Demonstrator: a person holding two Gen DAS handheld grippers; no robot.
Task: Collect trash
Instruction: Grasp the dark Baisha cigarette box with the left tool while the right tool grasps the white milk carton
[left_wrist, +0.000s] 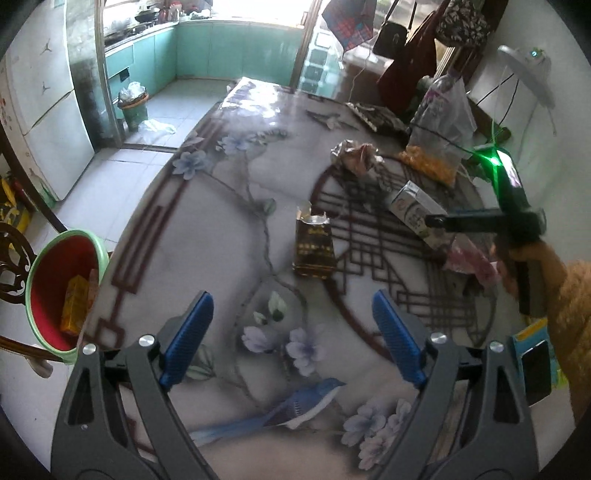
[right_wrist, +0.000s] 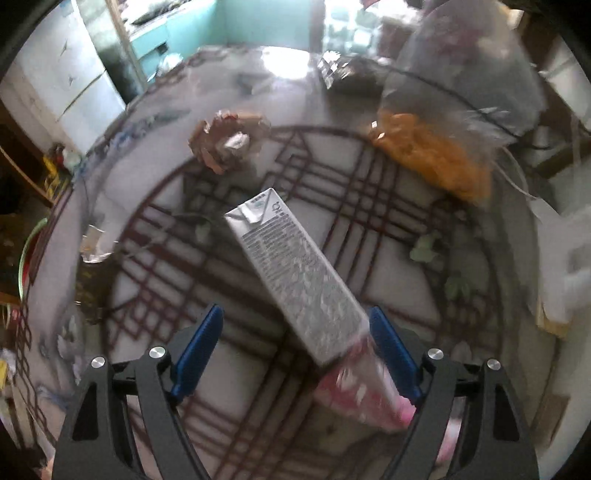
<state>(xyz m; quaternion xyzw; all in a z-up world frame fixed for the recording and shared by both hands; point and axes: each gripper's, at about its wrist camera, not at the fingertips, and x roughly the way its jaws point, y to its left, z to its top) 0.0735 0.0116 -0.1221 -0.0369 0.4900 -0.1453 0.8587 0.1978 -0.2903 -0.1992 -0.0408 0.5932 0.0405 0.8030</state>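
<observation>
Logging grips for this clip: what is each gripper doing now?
Left gripper: open, holding nothing.
Right gripper: open over the carton, not gripping it.

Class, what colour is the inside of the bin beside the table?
Red inside, with a pale green rim; the bin shows best in the left wrist view.

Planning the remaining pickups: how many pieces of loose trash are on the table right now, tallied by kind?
Cartons and packs: 2, the white drink carton and the torn dark packet
Crumpled paper wads: 1
Pink wrappers: 1
Total: 4
Already in the bin: 1 orange box
</observation>
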